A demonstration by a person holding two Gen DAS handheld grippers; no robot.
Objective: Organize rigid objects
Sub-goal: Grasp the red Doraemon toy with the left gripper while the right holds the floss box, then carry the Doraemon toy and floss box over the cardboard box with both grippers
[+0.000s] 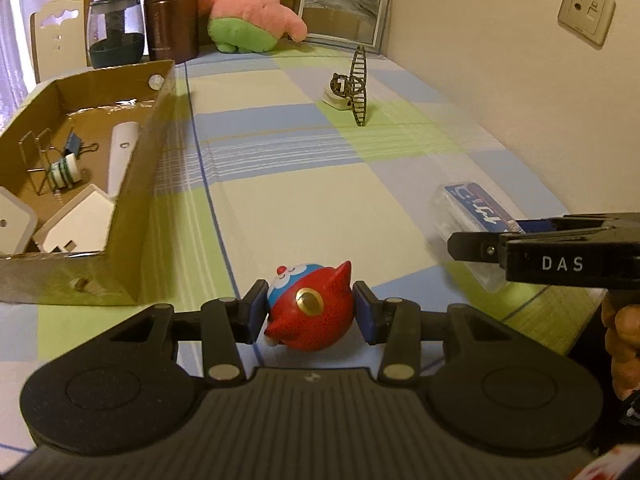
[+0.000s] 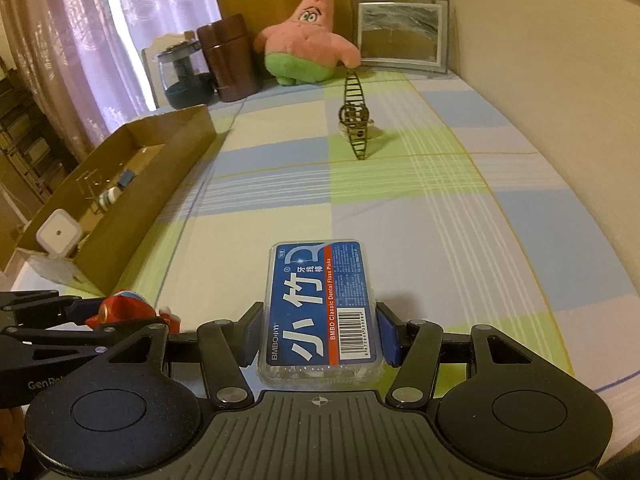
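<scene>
Indoors, checked tablecloth (image 2: pixel 400 208) beside cream wall (image 2: pixel 540 60)

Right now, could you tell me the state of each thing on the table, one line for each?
Red and blue round cartoon figurine: clamped in left tool.
Clear plastic floss pick box with blue label: clamped in right tool.
Open brown cardboard box: holds small items.
Dark metal wheel model: upright on checked cloth.
Pink star plush: upright at the back.
</scene>
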